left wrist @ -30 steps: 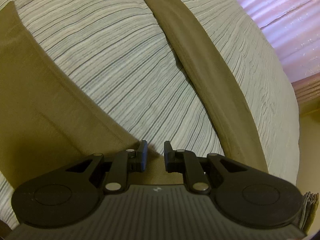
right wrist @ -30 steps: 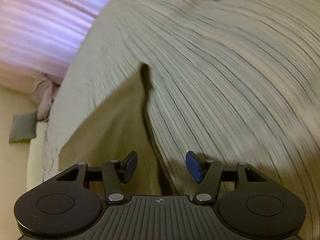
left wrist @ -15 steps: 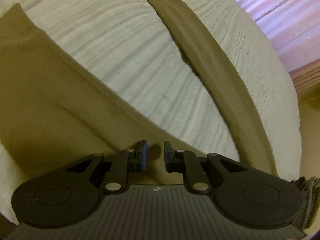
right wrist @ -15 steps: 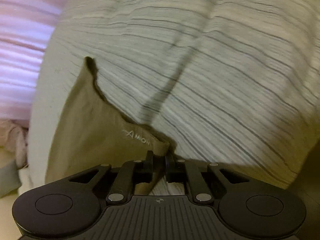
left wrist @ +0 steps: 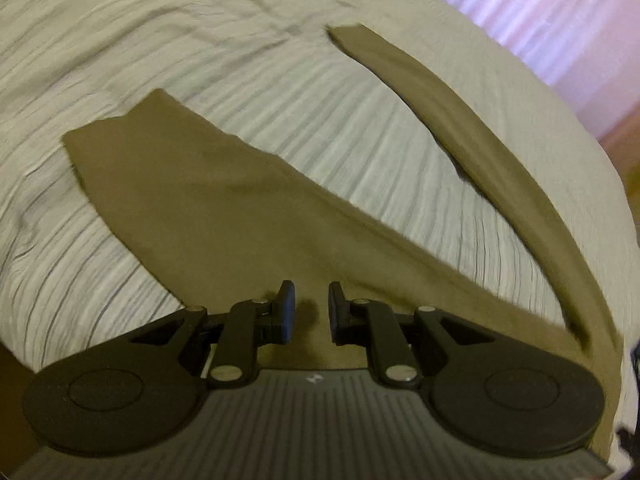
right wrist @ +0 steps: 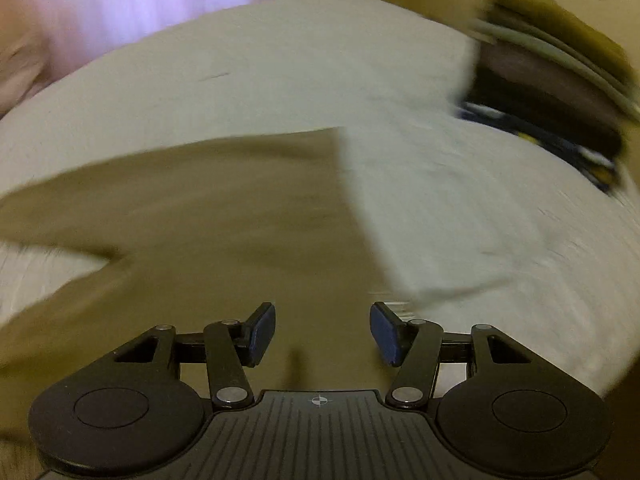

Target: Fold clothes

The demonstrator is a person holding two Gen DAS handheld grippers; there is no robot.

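From the left wrist view, olive trousers (left wrist: 208,200) lie spread on a striped sheet (left wrist: 320,104). One leg runs broad and flat toward the far left, its hem a blunt end against the sheet. The other leg (left wrist: 492,148) curves away in a narrow band along the right, tapering to a point far off. The two legs meet near the camera, just ahead of the left gripper (left wrist: 309,307). Its fingers stand a narrow gap apart with nothing between them, hovering over the cloth where the legs join (whether the tips touch the fabric I cannot tell). A pinkish curtain (left wrist: 552,12) hangs beyond the bed on the far right.

The right wrist view is badly blurred. The right gripper (right wrist: 322,328) has its blue-padded fingers spread wide, holding nothing, over the same olive cloth, which fills the near left and ends in a straight edge toward the middle. Pale sheet lies to the right. A stack of folded clothes (right wrist: 552,68) sits at the far right corner.
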